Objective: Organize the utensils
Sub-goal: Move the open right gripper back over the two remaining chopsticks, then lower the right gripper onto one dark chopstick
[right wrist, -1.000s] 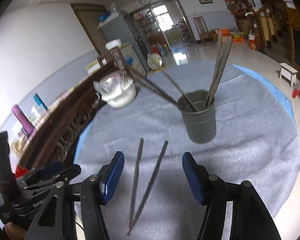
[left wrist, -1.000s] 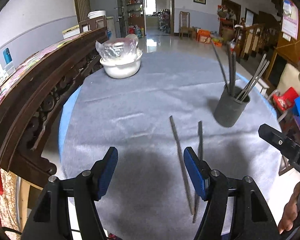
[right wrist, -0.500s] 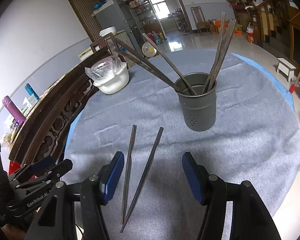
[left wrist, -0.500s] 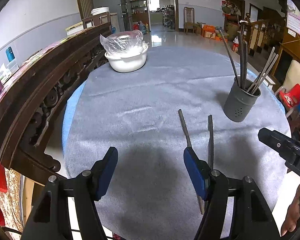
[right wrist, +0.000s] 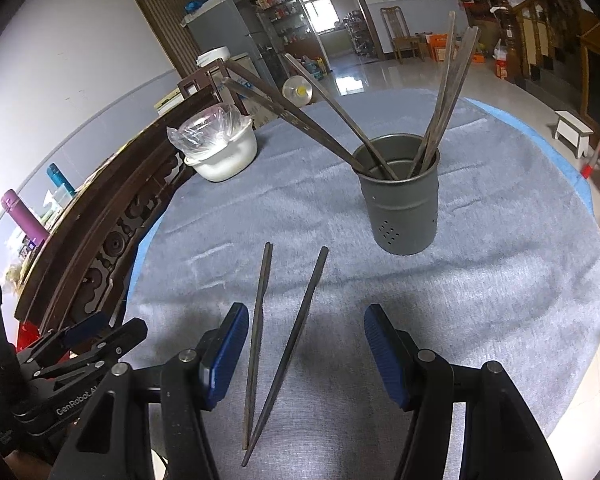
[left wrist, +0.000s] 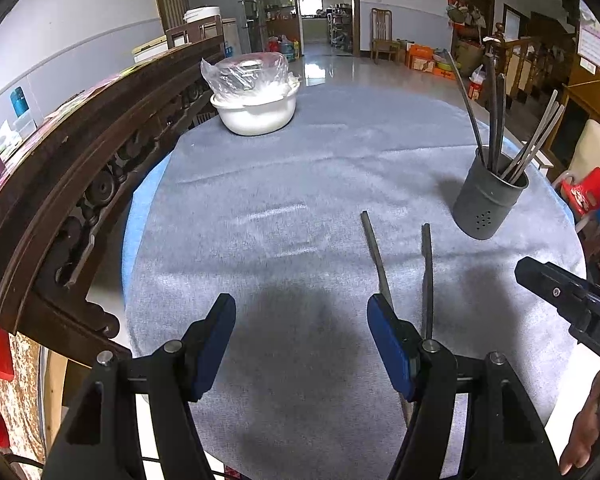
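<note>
Two chopsticks lie loose on the grey cloth, and they sit between the spread fingers of the right gripper, which hangs above them holding nothing. Their long axes run roughly along the gripper's line of sight, away from the camera toward the holder; the near ends almost meet in a narrow V low in the right wrist view, and the far ends splay apart just short of the holder. The left one passes close by the left pad, while the right one lies more toward the middle of the gap. The left gripper is also wide open and empty, and from its view the pair lies off to its right, beyond its right finger, so the right gripper is plainly the nearer and better lined up. Since the sticks point along the fingers and not across them, a straight drop and close should catch them side-on, though the splay means the pinch would do best near the converging ends. The holder stands upright, well beyond, already carrying several chopsticks that lean left and right. A white bowl wrapped in plastic sits far off to the left, out of the way.
</note>
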The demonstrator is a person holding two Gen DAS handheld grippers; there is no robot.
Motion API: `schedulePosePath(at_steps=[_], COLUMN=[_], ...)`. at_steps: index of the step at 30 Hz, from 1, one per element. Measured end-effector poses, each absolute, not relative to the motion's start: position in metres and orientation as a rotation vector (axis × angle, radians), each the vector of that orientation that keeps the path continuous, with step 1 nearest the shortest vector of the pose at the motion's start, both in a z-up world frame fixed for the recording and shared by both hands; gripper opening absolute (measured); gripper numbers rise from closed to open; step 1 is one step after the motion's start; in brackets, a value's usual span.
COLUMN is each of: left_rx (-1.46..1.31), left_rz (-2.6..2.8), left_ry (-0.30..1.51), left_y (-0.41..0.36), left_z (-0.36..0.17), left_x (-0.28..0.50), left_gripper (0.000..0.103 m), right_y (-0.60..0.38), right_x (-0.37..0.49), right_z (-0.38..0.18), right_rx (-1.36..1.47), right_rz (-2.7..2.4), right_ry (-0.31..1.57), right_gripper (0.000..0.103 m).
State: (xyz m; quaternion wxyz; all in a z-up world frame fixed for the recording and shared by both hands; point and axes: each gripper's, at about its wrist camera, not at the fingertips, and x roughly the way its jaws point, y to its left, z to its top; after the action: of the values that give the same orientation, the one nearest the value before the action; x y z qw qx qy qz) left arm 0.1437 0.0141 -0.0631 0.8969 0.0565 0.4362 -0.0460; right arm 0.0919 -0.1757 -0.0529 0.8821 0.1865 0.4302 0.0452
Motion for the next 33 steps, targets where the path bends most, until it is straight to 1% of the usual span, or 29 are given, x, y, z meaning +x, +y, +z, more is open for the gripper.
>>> schedulePosePath(at_steps=[24,31,32,33], left_rx=[0.108,0.062,0.055,0.046], left_rz=[-0.089,-0.1,-0.101,-0.104], left_ry=[0.969,1.014,1.021,1.027], left_y=[0.014,0.021,0.023,0.024], left_z=[-0.08,-0.091,-0.093,-0.095], left_x=[0.15,0.159,0.16,0.162], left_gripper=[0.069,0.069,0.069,0.069], right_y=[-0.176,-0.175,-0.175,-0.175], right_x=[0.096,0.099,0.1,0.1], right_z=[-0.074,-0.08,-0.082,-0.084], right_rx=[0.432,0.428,0.428,0.428], right_rz=[0.1,0.1,0.099,0.099], right_ry=[0.963,0.978,0.983,0.986], right_gripper=[0.064,0.064,0.064,0.059])
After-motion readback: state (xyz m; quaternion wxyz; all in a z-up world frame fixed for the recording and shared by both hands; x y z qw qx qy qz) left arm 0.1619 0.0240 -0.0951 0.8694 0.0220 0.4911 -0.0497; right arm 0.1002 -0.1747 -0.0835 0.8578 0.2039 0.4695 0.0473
